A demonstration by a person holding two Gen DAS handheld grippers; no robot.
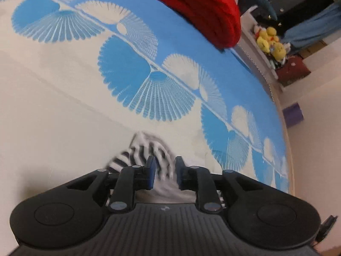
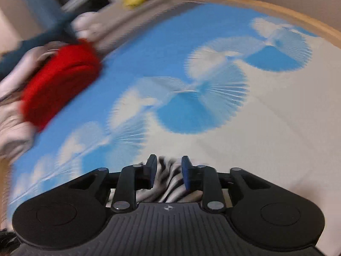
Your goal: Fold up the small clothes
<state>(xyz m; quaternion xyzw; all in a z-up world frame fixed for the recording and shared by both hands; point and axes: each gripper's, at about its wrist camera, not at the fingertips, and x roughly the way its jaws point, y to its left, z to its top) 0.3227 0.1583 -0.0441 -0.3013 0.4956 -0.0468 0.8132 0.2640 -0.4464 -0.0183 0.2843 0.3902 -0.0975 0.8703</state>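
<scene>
Blue-and-cream bedsheet [image 1: 64, 98] wide open ahead — left claw [image 1: 164, 166] and right claw [image 2: 168, 166] parted, striped garment [image 1: 138, 149] between, unpinched.

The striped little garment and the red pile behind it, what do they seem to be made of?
The striped garment looks like thin, soft, matte knit, perhaps cotton jersey: it crumples limply between the tongs. The red pile looks thicker and fuzzier, perhaps fleece or chunky knit, lying in plump rounded folds. Blur leaves the weave of both uncertain.

Both wrist cameras look steeply down, close over the bed [image 1: 53, 106] [image 2: 277, 117]; each shows the red pile [image 1: 202, 10] [image 2: 59, 85], though the right view is blurred.
</scene>
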